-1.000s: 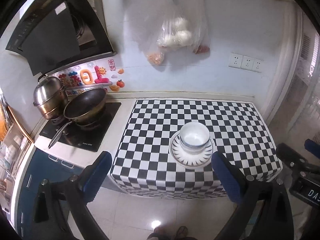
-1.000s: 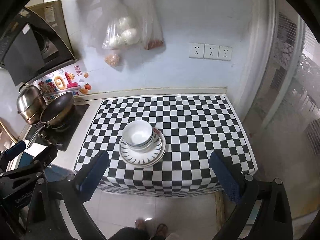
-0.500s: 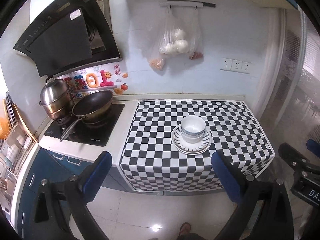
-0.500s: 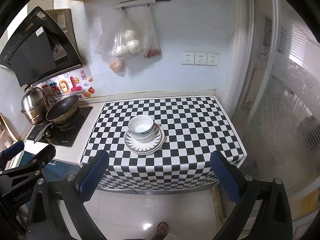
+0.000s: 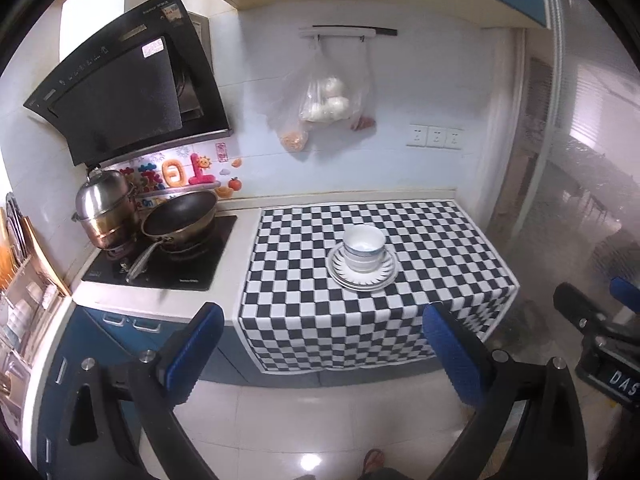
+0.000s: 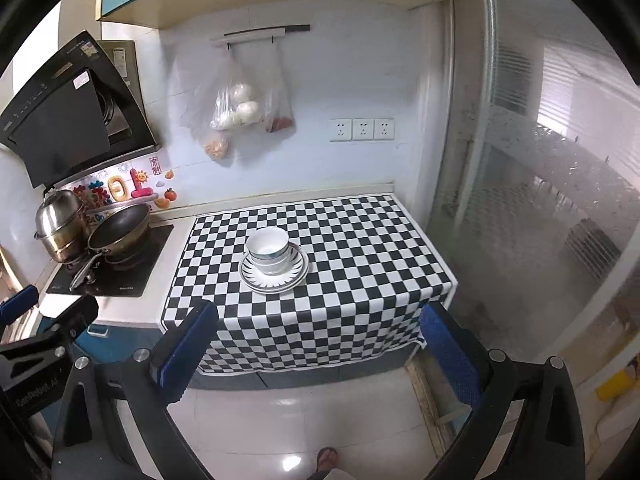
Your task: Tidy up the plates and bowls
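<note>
In the left wrist view, a rack [image 5: 24,280] with dishes shows at 9 o'clock; the right wrist view does not take it in. Next come the steel pot [image 5: 105,208] and the pan [image 5: 180,216] on the black hob [image 5: 192,264], under the hood [image 5: 120,92]. Both views show these, the right one smaller and nearer its 9 o'clock edge.

The checkered cloth [image 5: 440,240] covers the tabletop [image 5: 244,240]. Near its middle stand stacked bowls [image 5: 363,247] on stacked plates [image 5: 362,276], upright, well apart from both grippers. On the wall at 12 o'clock hang clear bags [image 5: 324,100] from a rail, with three sockets [image 5: 435,136] toward 2 o'clock.

The left gripper [image 5: 320,352] hangs over the floor in front of the tabletop, its blue fingers [image 5: 192,352] wide apart and empty. The right gripper [image 6: 316,348] is the same, fingers [image 6: 188,348] spread with nothing between them.

Only the right view shows the glass partition [image 6: 540,200] filling 3 o'clock so fully, a yellow thing [image 6: 614,384] low at 4 o'clock, and the left gripper's body at 8 o'clock. The left view catches the right gripper's body at 4 o'clock. A sandalled foot [image 6: 328,458] shows at 6 o'clock.
</note>
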Action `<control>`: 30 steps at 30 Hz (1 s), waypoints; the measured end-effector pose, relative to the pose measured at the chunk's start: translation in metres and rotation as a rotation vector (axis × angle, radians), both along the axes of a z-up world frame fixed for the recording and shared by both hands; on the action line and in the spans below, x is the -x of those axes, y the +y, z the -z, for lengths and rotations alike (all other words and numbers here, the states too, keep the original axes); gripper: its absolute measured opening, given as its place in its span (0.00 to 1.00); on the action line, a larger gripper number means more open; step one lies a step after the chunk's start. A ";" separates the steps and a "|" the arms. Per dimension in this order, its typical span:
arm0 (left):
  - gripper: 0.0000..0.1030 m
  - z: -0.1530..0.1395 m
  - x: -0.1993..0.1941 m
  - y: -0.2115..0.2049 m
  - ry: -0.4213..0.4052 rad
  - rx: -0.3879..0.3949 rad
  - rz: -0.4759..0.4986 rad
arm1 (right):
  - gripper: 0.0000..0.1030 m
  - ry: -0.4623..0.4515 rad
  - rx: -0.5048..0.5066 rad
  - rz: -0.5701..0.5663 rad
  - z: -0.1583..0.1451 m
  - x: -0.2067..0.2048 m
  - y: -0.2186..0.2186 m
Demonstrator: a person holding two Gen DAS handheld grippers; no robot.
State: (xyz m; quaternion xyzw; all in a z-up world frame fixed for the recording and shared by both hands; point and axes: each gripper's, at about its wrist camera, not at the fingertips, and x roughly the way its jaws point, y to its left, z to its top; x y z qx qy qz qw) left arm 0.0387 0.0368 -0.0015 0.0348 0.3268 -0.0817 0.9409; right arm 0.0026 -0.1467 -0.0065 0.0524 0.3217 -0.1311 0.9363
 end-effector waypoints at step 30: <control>0.99 -0.007 0.042 -0.007 -0.009 0.032 -0.021 | 1.00 -0.018 0.049 -0.006 -0.020 0.046 -0.019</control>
